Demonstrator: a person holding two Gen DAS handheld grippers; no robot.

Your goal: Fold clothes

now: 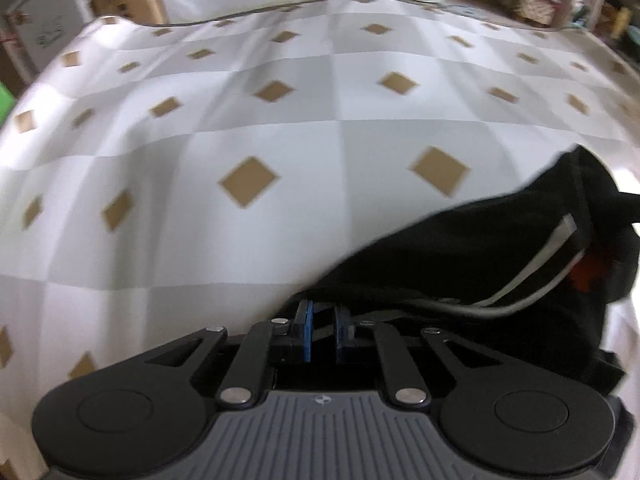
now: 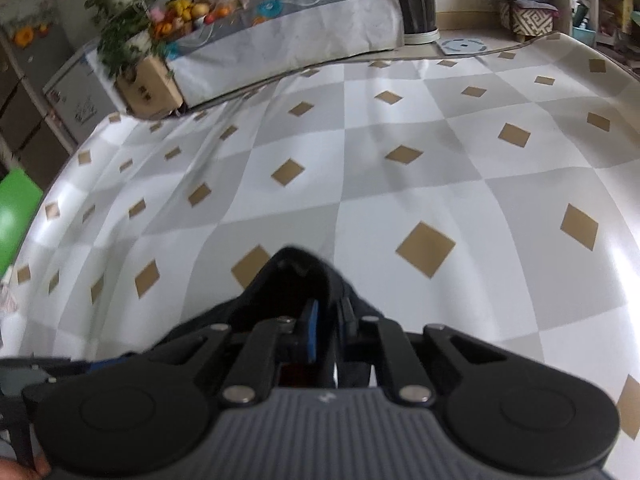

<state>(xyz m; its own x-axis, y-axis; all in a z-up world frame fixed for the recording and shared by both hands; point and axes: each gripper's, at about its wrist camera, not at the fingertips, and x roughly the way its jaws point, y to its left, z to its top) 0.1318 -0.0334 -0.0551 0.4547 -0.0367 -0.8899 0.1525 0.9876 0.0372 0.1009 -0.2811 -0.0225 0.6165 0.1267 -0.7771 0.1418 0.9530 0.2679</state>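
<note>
A black garment with white stripes and a red patch lies bunched at the lower right of the left wrist view, on a checked cloth with brown diamonds. My left gripper is shut on the garment's near edge, the blue pads pinching black fabric. In the right wrist view my right gripper is shut on another part of the black garment, which humps up over the fingertips and hides their ends. The other gripper's body shows dimly at the lower left edge there.
The checked cloth covers the whole work surface. Beyond its far edge stand a cardboard box with plants, a low table with fruit, a dark bin and a patterned basket. A green object sits at the left.
</note>
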